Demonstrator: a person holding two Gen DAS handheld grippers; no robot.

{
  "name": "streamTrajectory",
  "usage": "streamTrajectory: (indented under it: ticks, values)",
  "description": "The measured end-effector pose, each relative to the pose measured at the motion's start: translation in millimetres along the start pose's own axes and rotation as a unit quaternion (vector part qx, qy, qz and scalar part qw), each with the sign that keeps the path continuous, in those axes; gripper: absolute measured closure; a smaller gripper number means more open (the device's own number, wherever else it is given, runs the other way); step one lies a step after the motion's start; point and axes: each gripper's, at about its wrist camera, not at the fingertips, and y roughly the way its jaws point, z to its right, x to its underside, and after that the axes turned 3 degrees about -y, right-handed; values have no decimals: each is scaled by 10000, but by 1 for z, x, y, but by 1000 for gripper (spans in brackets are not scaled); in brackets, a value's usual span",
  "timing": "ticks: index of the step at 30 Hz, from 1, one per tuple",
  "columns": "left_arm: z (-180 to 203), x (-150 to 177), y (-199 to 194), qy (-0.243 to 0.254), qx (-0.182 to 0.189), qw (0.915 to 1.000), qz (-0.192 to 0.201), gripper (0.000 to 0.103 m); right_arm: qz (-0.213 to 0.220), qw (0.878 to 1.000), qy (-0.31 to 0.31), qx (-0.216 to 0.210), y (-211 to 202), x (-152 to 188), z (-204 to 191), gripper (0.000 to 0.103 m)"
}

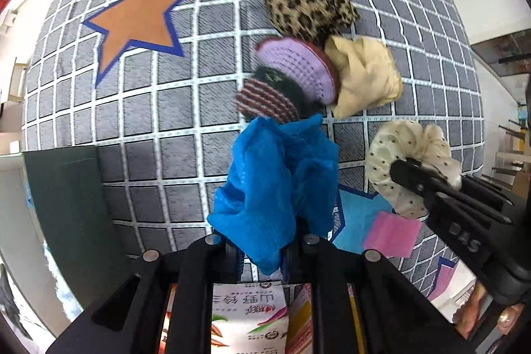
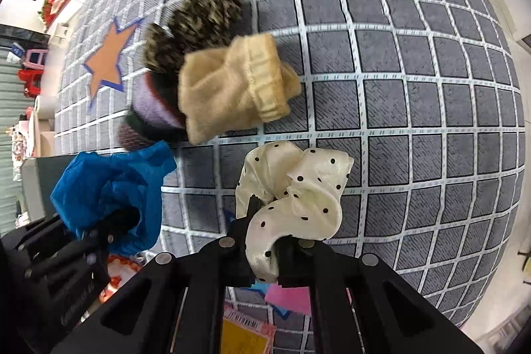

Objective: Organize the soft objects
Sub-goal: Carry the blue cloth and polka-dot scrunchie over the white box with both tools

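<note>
Two handheld grippers point down over a grey checked rug [image 2: 415, 108]. The left gripper [image 1: 265, 249], bottom centre of its view, has its fingers clenched on a crumpled blue mesh cloth [image 1: 275, 188], likely for sorting. The right gripper [image 2: 265, 251] grasps a glossy cream polka-dot scrunchie [image 2: 298, 198], bottom centre. Above them, mid-frame, a leopard-print piece [image 1: 310, 7], lilac knit [image 1: 295, 68] and tan fleece [image 2: 229, 88] sit bunched, touching, apparently a gathered pile.
</note>
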Motion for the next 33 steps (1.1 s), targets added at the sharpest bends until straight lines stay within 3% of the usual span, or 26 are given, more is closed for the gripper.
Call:
streamTrajectory:
  ticks: [4,14,20,23,33]
  values:
    - [-6,2,-24,-90,168,9996,185,86,196,9996,117,-136,-18,3,-3,95]
    - [-29,29,-74,67,-207,9971,729,86,501,9982,336,45,-52,21,3,95]
    - [-47,58,-92,71,-305,9948,973,85,600,9974,385,141,-62,36,-18,95]
    - [-60,72,-100,20,-269,9938,1074,85,857,9956,359,95,-72,47,-33,95]
    - [-109,112,-118,-176,-303,9912,1280,85,1061,9943,-54,80,-79,75,-100,94]
